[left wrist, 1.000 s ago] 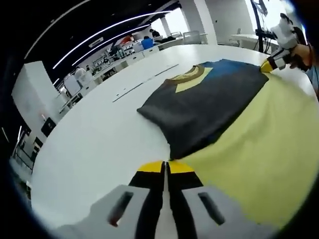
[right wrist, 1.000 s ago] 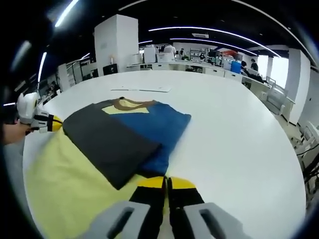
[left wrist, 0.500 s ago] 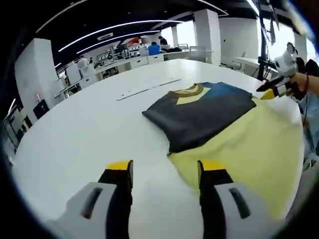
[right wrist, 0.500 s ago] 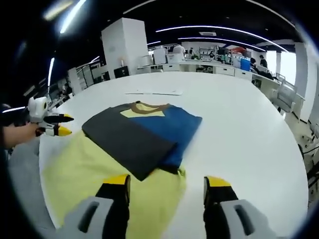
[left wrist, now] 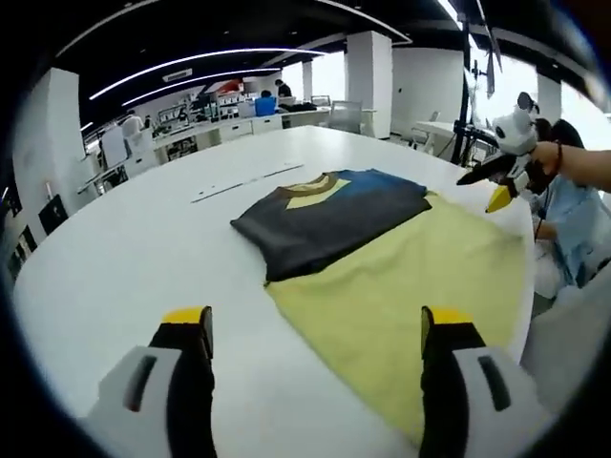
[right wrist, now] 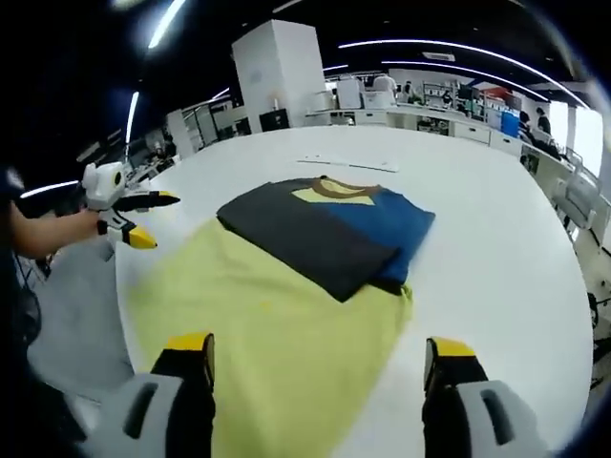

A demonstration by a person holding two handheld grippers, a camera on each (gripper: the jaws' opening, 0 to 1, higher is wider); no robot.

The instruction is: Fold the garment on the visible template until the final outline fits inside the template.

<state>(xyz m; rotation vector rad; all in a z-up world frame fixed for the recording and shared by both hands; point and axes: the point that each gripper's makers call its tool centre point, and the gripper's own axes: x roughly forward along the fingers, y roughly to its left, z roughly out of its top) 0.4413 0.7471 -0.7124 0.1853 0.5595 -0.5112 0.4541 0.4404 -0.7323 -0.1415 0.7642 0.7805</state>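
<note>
Tools [left wrist: 316, 329] now wider; garment [left wrist: 363, 243] lengthwise ahead

Left gripper [left wrist: 317, 329] – jaws spread wide, nothing between them, raised above near edge of table [left wrist: 115, 258]. Seen from right gripper view, left gripper [right wrist: 143, 218] sits off table's left edge, jaws apart, held by hand [right wrist: 81, 227] with bare forearm behind.

Right gripper [right wrist: 320, 355] – jaws wide, gripping nothing, above near edge. In left gripper view, right gripper [left wrist: 487, 183] hangs past far right edge, jaws parted, hand [left wrist: 546, 160] behind it.
</note>
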